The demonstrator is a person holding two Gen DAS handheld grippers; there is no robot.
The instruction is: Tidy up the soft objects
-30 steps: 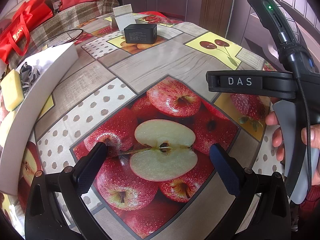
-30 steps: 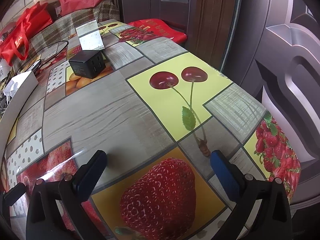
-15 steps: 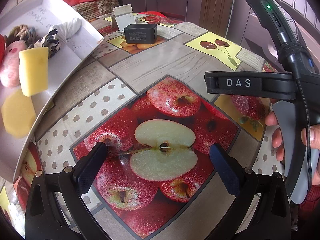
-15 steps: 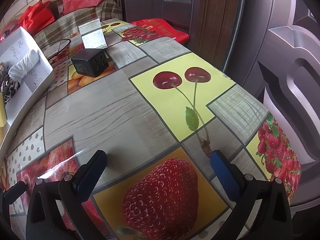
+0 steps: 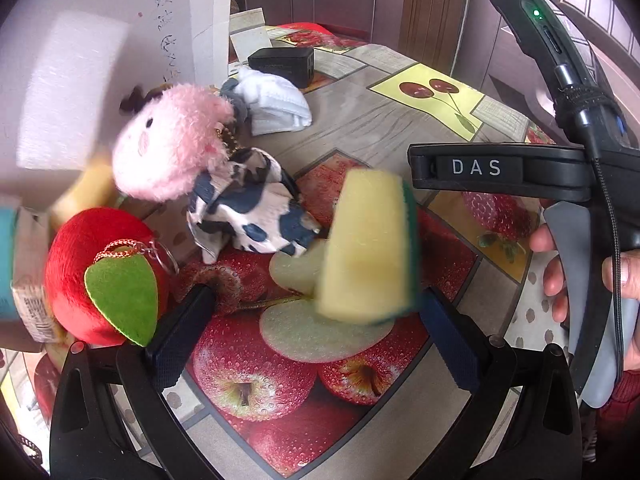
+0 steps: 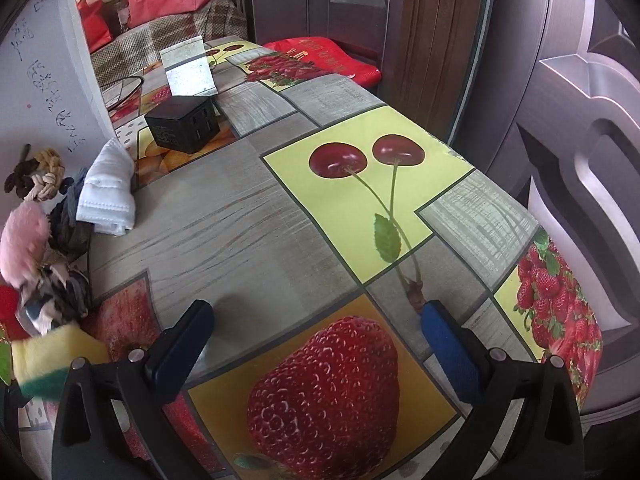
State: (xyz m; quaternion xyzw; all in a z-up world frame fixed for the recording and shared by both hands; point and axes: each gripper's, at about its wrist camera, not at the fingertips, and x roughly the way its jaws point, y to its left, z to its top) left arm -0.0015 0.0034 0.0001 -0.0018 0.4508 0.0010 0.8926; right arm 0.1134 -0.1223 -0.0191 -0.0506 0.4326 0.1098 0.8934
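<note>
Soft things: pink plush (image 5: 172, 140), red plush apple (image 5: 100, 276), spotted cloth (image 5: 248, 208) and blurred sponge (image 5: 368, 244) on the surface (image 6: 248, 232).
Jaws: both grippers spread, empty.
Our approach: we wait until the sponge lies steady, then we pinch it mid-body with the left gripper (image 5: 312, 332).

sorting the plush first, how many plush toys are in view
2. The pink plush is mid-tumble above the cow-print cloth; the red plush apple sits at the left, beside the left gripper. The tipped white box may hide more.
</note>
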